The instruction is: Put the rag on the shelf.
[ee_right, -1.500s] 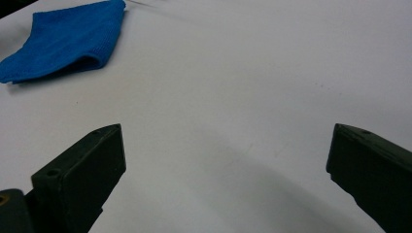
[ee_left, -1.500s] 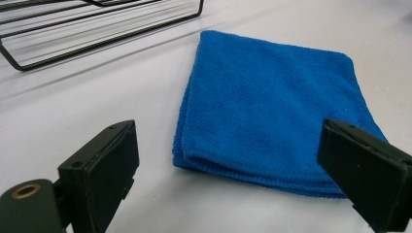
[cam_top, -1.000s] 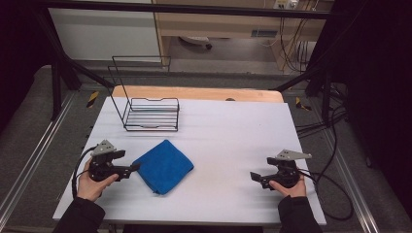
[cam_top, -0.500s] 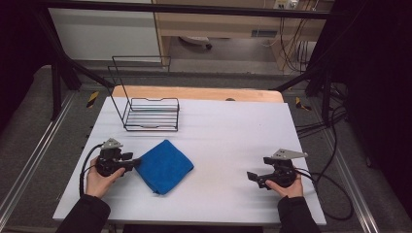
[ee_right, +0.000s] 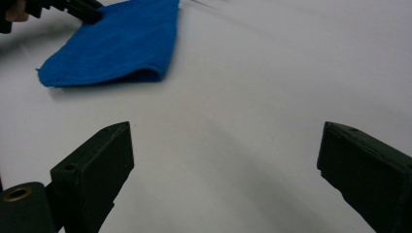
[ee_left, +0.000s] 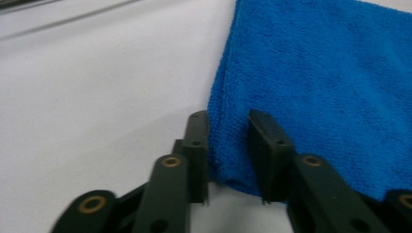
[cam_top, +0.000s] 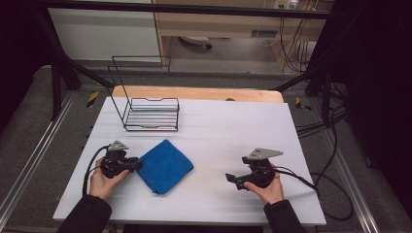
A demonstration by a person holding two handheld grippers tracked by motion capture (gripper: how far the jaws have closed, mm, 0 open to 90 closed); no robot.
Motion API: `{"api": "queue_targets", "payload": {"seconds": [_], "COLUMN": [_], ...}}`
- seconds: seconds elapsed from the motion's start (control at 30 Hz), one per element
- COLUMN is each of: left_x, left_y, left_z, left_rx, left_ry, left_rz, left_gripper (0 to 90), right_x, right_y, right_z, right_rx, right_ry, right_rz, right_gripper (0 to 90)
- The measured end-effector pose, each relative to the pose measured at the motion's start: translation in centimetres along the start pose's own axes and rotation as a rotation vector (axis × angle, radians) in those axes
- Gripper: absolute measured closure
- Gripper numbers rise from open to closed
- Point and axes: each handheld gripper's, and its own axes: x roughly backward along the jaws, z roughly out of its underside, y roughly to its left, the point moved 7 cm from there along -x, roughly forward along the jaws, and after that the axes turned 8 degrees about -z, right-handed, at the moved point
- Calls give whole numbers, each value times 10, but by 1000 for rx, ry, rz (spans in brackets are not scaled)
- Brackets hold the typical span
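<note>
A folded blue cloth (cam_top: 166, 166) lies flat on the white table (cam_top: 233, 126), left of centre. My left gripper (cam_top: 138, 165) is at the cloth's left corner. In the left gripper view its jaws (ee_left: 228, 145) stand narrow, with the thick folded edge of the cloth (ee_left: 330, 73) pinched between them. My right gripper (cam_top: 231, 179) rests low over the bare table at the front right, pointing left toward the cloth. Its jaws (ee_right: 226, 160) are spread wide with nothing between them. The right gripper view shows the cloth (ee_right: 116, 43) farther off, with the left gripper (ee_right: 82, 9) at its far corner.
A black wire rack (cam_top: 150, 114) stands at the back left of the table. A wooden board (cam_top: 194, 93) runs along the far edge. Cables (cam_top: 330, 194) trail off the right side onto the floor.
My left gripper has moved right, up to the cloth's left corner, and its jaws now hold the edge. My right gripper has shifted slightly left and nearer the front edge.
</note>
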Motion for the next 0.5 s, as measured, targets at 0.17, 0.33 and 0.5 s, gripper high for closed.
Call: {"api": "queue_targets", "payload": {"seconds": [0.17, 0.33, 0.5], "left_x": [-1, -1, -1], "left_y": [-2, -3, -5], "left_z": [0, 0, 0], "left_rx": [22, 15, 0], "left_ry": [6, 3, -1], "left_rz": [24, 23, 13], "left_gripper": [812, 829, 835], "right_x": [-27, -52, -94], "right_y": [28, 54, 93], "right_z": [-17, -32, -47], "right_rx": [35, 79, 131], "right_ry": [27, 49, 74], "right_rz": [-15, -24, -74], "right_gripper": [87, 113, 185]}}
